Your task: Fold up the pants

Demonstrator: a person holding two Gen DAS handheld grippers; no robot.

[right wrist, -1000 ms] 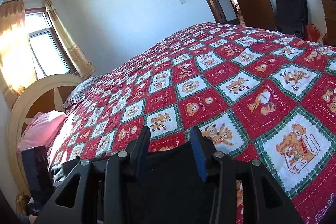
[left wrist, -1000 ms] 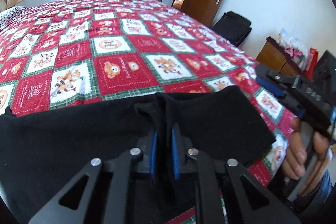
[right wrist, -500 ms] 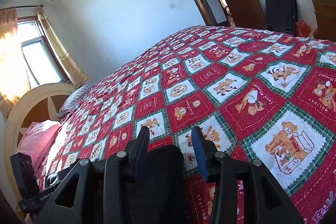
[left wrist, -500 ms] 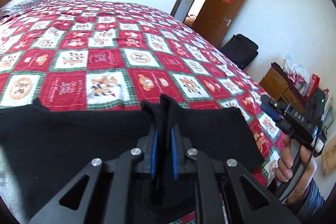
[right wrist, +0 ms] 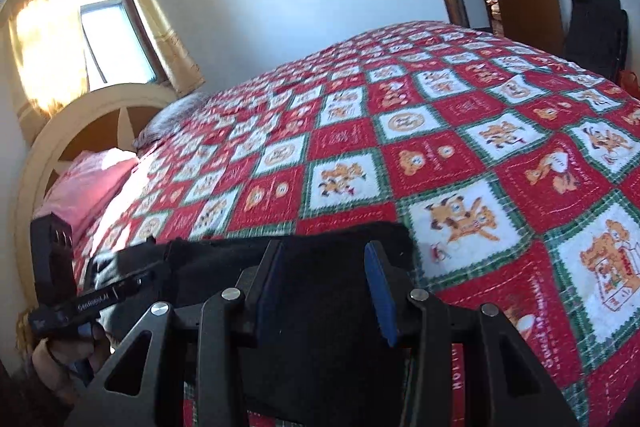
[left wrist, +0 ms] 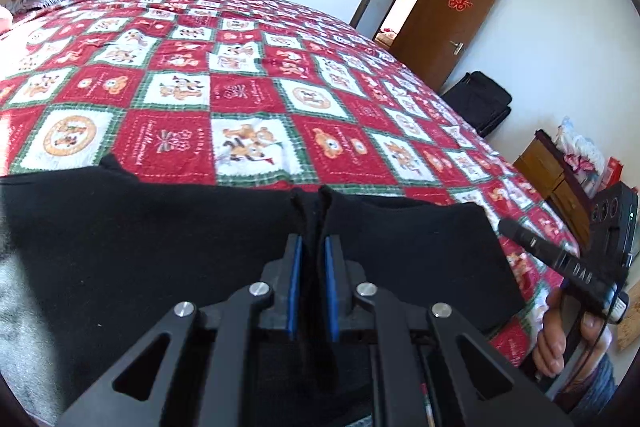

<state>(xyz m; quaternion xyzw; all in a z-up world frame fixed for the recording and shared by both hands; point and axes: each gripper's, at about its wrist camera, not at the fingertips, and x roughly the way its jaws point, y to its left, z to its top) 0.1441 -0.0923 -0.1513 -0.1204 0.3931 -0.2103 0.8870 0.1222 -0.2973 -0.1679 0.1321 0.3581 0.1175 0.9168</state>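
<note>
- Left wrist view: the left claw point(left wrist: 313, 267) is seen at the lower centre of the frame, its blue pads point(left wrist: 295, 287) drawn close together and pinching a raised ridge of the black pants point(left wrist: 160, 247).
- The pants are spread in a wide band across the lower half of the frame, lying on the quilt point(left wrist: 240, 99) of red, white and green squares that covers the bed.
- The far edge of the pants is seen running from the left border to a corner at the right of centre.
- At the lower right of the frame, the right claw's black body point(left wrist: 560, 263) is seen beside the pants' corner, held by a hand point(left wrist: 560, 339); its tips cannot be made out from here.
- A brown door point(left wrist: 452, 23) with a red ornament is shown at the upper right, and a black bag point(left wrist: 480, 103) is set against the wall below it.

- Right wrist view: the right claw point(right wrist: 326, 291) is seen at the lower centre, its blue pads point(right wrist: 380, 295) spread well apart, with black pants point(right wrist: 320, 327) lying between and under them; no cloth is pinched.
- The pants' corner is seen just above the right pad, resting on the quilt point(right wrist: 460, 155).
- At the lower left, the left claw's body point(right wrist: 80, 303) is seen at the far end of the pants.
- A window with yellow curtains point(right wrist: 52, 39) and a pink pillow point(right wrist: 88, 183) are shown at the left.
</note>
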